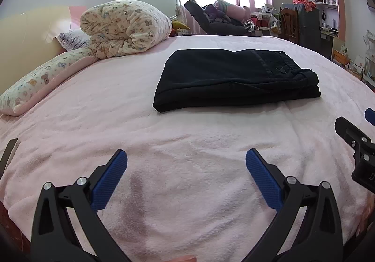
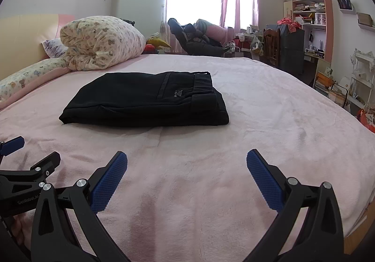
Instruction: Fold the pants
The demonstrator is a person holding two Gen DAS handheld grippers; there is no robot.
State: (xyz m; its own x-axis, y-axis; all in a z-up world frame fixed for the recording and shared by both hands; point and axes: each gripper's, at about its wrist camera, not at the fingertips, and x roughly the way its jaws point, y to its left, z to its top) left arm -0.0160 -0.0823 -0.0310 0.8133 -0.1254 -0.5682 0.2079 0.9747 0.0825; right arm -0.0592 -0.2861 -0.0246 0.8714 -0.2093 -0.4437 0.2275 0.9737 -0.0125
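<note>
Black pants [image 1: 234, 79] lie folded into a flat rectangular stack in the middle of the pink bed [image 1: 164, 140], waistband to the right. The same pants [image 2: 150, 100] show in the right wrist view, ahead and slightly left. My left gripper [image 1: 186, 159] stands open over bare blanket, well short of the pants, nothing between its blue pads [image 1: 110, 180]. My right gripper [image 2: 186, 159] is likewise open and empty, back from the stack. Each gripper appears at the edge of the other's view: the right gripper [image 1: 356, 145] and the left gripper [image 2: 25, 163].
A rolled bear-print quilt [image 1: 124, 27] and a long pillow [image 1: 39, 81] lie at the bed's far left by the headboard. Beyond the bed stand a chair piled with clothes [image 1: 218, 18], a bright window with pink curtains, and cluttered shelves [image 1: 323, 4] at the right.
</note>
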